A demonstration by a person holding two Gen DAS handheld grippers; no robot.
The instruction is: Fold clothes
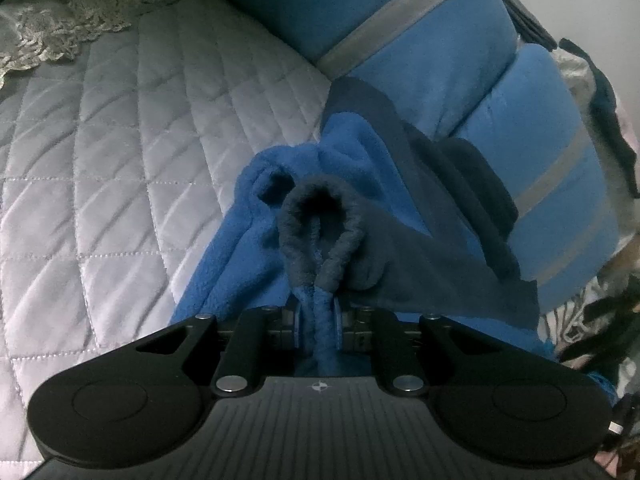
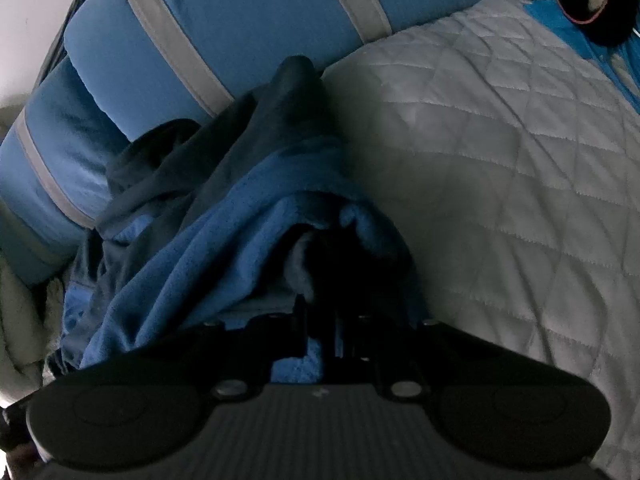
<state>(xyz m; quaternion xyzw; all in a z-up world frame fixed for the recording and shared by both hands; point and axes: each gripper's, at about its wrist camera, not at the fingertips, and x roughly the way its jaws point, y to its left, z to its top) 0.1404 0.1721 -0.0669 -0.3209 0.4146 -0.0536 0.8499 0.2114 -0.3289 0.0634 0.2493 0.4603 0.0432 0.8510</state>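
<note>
Grey quilted bedspread (image 1: 120, 160), blue pillows (image 1: 420, 40) with grey stripes at the back. Blue fleece garment (image 1: 360, 184) lies bunched directly ahead of both grippers. Left gripper (image 1: 318, 320) clamped narrow on a fleece fold. Right gripper (image 2: 320, 320) in shadow under the fleece; grip state unclear.

Quilted bed (image 1: 120, 160) bears fleece garment (image 1: 248, 216), blue pillows (image 1: 420, 60), perhaps lace (image 1: 60, 28).
</note>
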